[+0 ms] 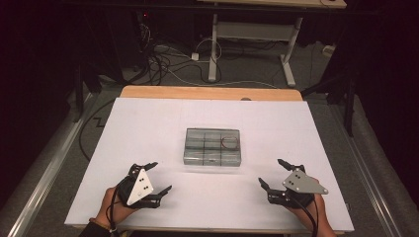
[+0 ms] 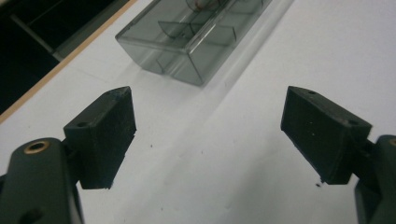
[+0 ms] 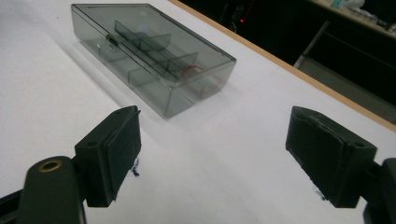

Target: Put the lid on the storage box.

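A: While both grippers sit back near the person's edge of the white table [image 1: 148, 128], log the layout, largest first. Table: white sheet over a wooden top, bare apart from one item.

B: Item: smoked clear compartment box [image 1: 213, 146], mid-table, lid shut flat, dividers visible through it. It lies between the two grippers and ahead of them, well apart from both.

A: Contents?

B: One thin red loop [image 1: 230, 142], probably a rubber band, in the far right compartment in the high view. A small pale mark shows in a near cell; too small to identify.

A: Left gripper [image 1: 152, 176]?

B: Jaws spread wide, nothing between them, low over the table; the box's corner [image 2: 189, 70] lies ahead of it.

A: Right gripper [image 1: 272, 173]?

B: Same: wide apart, empty, aimed at the box's near end [image 3: 187, 100].

A: Step in hand, by judgement?

B: Approach, before any contact. The box is untouched and closed.

A: Next move calls for?

B: Likely bringing both in: one to steady the body, the other to find the small front latch [image 3: 111, 41] and lift the lid. The walls look slick, so a square grip on them matters.
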Motion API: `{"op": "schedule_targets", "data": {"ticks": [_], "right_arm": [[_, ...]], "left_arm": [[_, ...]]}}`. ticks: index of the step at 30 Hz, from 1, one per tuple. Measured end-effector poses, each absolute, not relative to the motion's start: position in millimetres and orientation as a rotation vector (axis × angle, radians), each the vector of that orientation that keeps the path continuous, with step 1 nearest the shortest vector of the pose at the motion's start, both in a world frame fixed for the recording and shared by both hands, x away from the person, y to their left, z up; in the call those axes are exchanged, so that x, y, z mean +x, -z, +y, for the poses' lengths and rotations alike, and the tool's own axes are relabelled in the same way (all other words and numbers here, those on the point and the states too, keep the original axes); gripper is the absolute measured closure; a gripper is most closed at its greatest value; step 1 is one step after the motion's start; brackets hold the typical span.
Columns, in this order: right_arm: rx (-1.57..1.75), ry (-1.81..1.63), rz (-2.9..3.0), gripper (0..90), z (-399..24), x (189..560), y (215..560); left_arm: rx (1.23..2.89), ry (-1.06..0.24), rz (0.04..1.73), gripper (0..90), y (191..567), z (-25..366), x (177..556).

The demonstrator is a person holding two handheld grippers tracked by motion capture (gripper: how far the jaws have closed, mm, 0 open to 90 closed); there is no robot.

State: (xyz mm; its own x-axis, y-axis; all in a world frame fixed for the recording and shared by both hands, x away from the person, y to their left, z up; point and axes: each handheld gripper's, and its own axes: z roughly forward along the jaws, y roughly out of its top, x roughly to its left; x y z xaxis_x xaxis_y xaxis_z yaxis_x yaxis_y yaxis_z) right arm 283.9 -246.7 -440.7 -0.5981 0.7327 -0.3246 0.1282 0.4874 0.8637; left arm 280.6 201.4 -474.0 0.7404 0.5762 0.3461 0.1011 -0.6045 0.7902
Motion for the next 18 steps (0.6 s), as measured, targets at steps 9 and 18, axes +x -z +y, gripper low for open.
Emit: {"op": "schedule_targets", "data": {"ticks": [9,18], "right_arm": [[0.818,-1.1,2.035,18.6,-269,283,463],[0.833,-1.105,2.026,18.6,-272,279,469]], "left_arm": [[2.136,-0.68,0.612,17.5,489,222,276],[2.126,-0.669,0.634,17.5,489,224,273]]}}
